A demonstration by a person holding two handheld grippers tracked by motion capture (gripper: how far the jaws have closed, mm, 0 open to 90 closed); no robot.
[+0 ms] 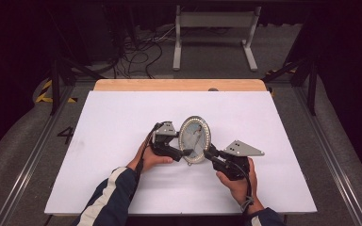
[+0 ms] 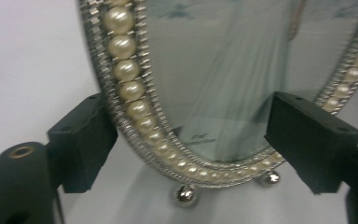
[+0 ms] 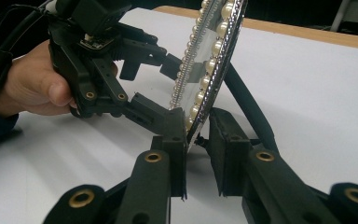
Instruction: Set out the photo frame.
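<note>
An oval mirror [image 1: 194, 139] with a pearl and silver rim stands tilted on the white table sheet [image 1: 113, 122]. My left gripper [image 1: 185, 152] comes at it from the left. In the left gripper view its jaws are spread wide and press on both sides of the mirror's [image 2: 214, 70] narrow lower end, above two small ball feet [image 2: 185, 194]. My right gripper [image 1: 209, 151] reaches in from the right. Its jaws [image 3: 198, 140] are nearly together, with the mirror's [image 3: 209, 60] bottom rim pinched between them. The left gripper [image 3: 170, 91] and its hand face me there. A black strut [image 3: 247, 102] props the mirror from behind.
The white sheet covers a wooden table whose far edge [image 1: 179, 84] shows bare. Beyond it stand a white metal frame [image 1: 214, 33] and loose cables [image 1: 136, 52] on the floor. Metal rails [image 1: 327, 155] run along both sides of the table.
</note>
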